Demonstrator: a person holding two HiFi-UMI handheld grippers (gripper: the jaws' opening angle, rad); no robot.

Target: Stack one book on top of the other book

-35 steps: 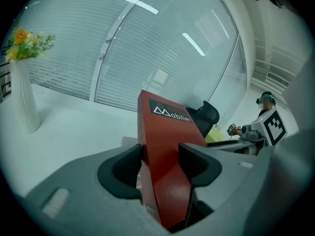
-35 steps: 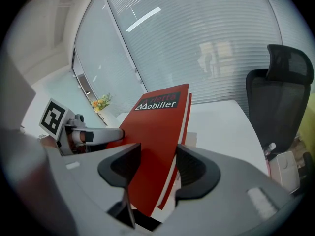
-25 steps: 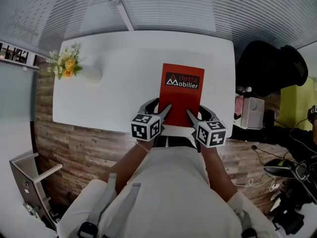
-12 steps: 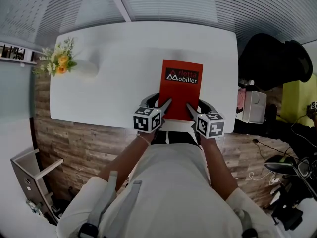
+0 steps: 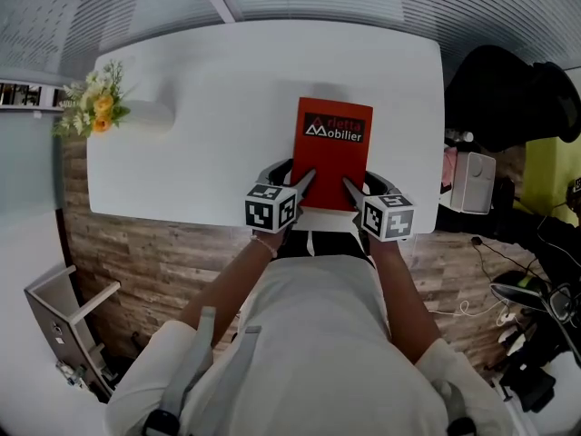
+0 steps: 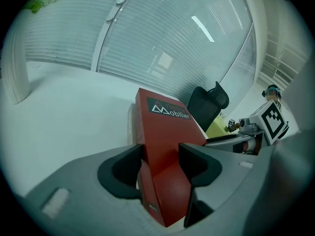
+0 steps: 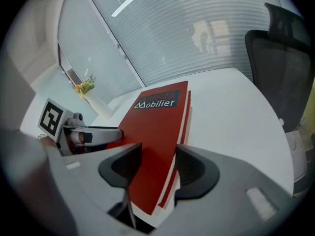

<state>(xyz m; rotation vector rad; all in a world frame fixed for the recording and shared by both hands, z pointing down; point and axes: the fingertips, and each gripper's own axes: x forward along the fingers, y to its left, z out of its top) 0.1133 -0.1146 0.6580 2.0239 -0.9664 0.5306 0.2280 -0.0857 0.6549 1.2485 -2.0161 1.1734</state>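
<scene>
A red book (image 5: 334, 153) with "Mobilier" on its cover lies lengthwise near the front edge of the white table (image 5: 209, 134). My left gripper (image 5: 295, 178) is shut on its near left corner. The red cover (image 6: 165, 146) stands between the pads in the left gripper view. My right gripper (image 5: 363, 184) holds the near right corner, its jaws closing a little on the red book (image 7: 152, 132). Under the top cover a second red edge with pale pages (image 7: 186, 119) shows. I cannot tell whether it is a separate book.
A vase of yellow flowers (image 5: 100, 112) stands at the table's far left. A black office chair (image 5: 508, 89) and a white box (image 5: 474, 182) are off the table's right side. Cables lie on the wooden floor at the right.
Both grippers have sunk a little toward the table with the red book between them. Both grips look the same.
</scene>
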